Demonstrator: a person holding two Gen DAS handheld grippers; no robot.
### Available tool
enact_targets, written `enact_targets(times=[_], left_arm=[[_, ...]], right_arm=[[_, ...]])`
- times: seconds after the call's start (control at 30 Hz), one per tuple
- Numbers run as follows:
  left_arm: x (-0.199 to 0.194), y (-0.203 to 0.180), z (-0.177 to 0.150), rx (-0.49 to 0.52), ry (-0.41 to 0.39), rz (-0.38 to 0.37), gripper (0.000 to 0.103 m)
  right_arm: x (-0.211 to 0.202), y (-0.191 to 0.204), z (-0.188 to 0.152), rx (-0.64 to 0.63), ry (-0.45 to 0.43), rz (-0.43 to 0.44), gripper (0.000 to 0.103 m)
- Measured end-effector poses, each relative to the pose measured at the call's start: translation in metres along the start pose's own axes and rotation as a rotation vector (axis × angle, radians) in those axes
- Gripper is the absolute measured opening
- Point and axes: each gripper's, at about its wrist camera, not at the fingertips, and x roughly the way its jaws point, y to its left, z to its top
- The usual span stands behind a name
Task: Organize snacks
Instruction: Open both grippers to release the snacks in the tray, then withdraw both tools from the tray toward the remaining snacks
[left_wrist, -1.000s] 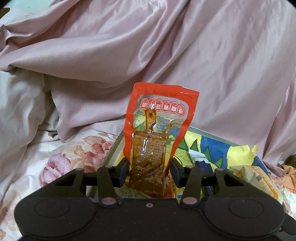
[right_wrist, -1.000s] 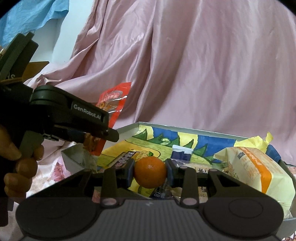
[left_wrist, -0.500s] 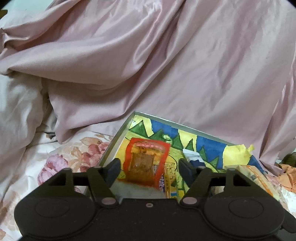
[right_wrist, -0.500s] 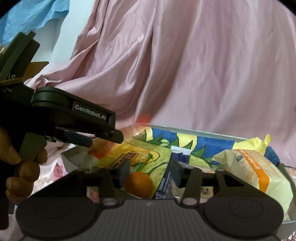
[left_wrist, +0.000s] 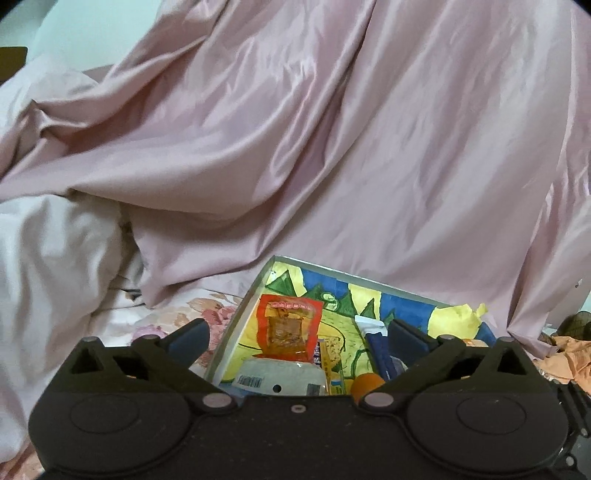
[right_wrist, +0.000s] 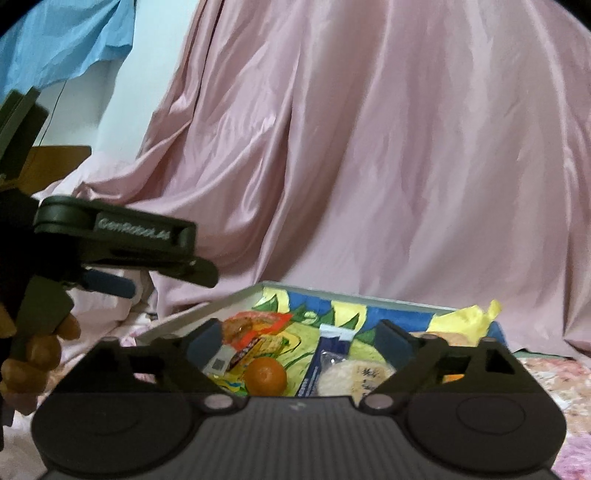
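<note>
Both tongs, left (left_wrist: 295, 338) & right (right_wrist: 297, 338), just spread, empty; red pouch (left_wrist: 288, 328) light, floppy, slick — pinch top seal; orange (right_wrist: 266, 374) firm, rolls — grip mid.

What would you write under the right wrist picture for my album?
Open right gripper above a painted box holding an orange and red snack packet.

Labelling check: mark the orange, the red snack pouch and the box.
orange (right_wrist: 266, 376), right wrist view, middle of peel.
red snack pouch (left_wrist: 288, 328), left wrist view, clear window.
box (left_wrist: 240, 321), left wrist view, left wall.
</note>
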Motion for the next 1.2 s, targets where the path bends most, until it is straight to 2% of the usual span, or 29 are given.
enact_targets(times=[0.17, 0.53, 0.8, 1.03, 1.2], left_arm=[[-0.029, 0.001, -0.003, 0.005, -0.010, -0.001, 0.102], [-0.095, 0.014, -0.027, -0.009, -0.024, 0.027, 0.102], [-0.132, 0.021, -0.056, 0.028, -0.014, 0.043, 0.102], [-0.156, 0.033, -0.085, 0.047, 0.027, 0.068, 0.102], [-0.170, 0.043, -0.109, 0.049, 0.073, 0.079, 0.102]], right_arm=[[-0.027, 0.000, 0.008, 0.007, -0.031, -0.020, 0.103], [-0.095, 0.009, 0.012, 0.018, -0.082, -0.060, 0.103], [-0.139, 0.021, -0.002, 0.043, -0.087, -0.092, 0.103], [-0.169, 0.036, -0.019, 0.032, -0.063, -0.098, 0.103], [-0.187, 0.043, -0.038, 0.034, -0.001, -0.089, 0.103]])
